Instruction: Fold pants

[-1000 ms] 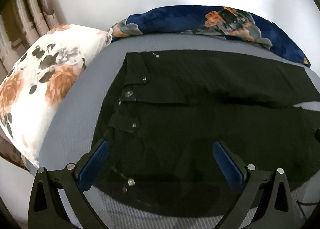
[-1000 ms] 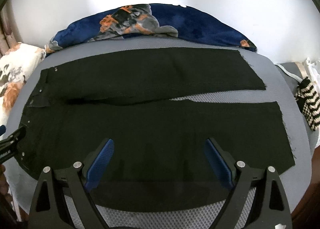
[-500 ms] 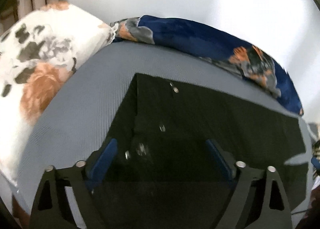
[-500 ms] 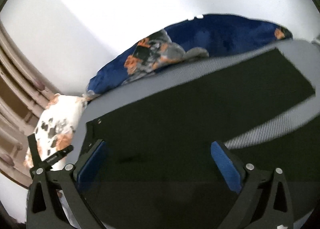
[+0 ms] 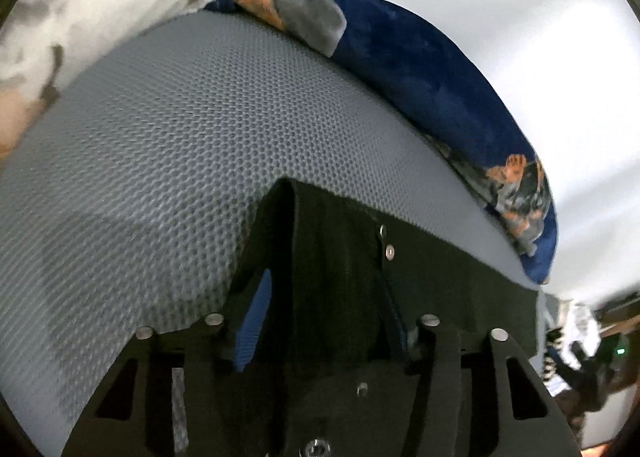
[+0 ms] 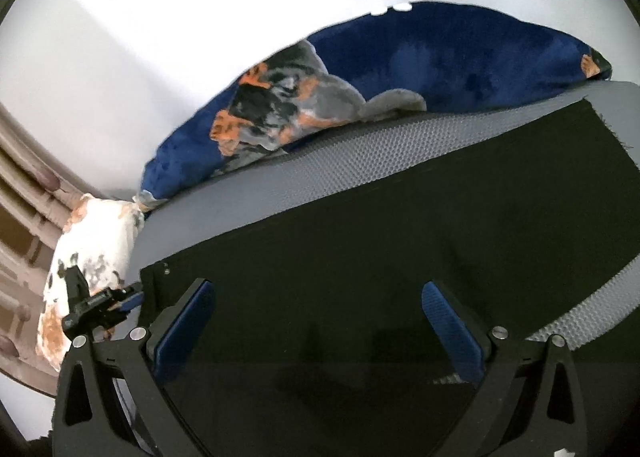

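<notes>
Since the earlier frames, both wrist cameras have been brought lower and closer to the cloth, and the left gripper (image 5: 320,309), then spread wide, is now clenched on a raised fold of fabric. One pair of black woven pants (image 6: 380,257) is seen, spread flat on one grey honeycomb-mesh mattress cover (image 5: 160,145).

Nearest in the left wrist view, the waistband corner of the pants (image 5: 332,257) is pinched between the two blue-padded fingers (image 5: 254,321), and the cloth is lifted into a ridge. Two small silver rivets (image 5: 389,251) are counted just beyond the grip.

Nearest in the right wrist view, the right gripper (image 6: 316,321) is held released, its two blue pads (image 6: 452,333) wide apart above the dark cloth; no fabric is seen between them. At the lower left of that view, the black tip of the left gripper (image 6: 96,305) is seen at the waist edge.

The long axis of the pants runs across the bed from left to right, with the waist at the left and one frayed leg hem (image 6: 612,137) at the far right. A strip of grey mesh is visible between the two legs at the right.

Farther back, one white pillow with orange and grey flowers (image 6: 92,257) lies beside the waist end, and one navy plush blanket with orange and grey flowers (image 6: 440,61) lies along the far edge of the bed, against a white wall (image 6: 160,17).
</notes>
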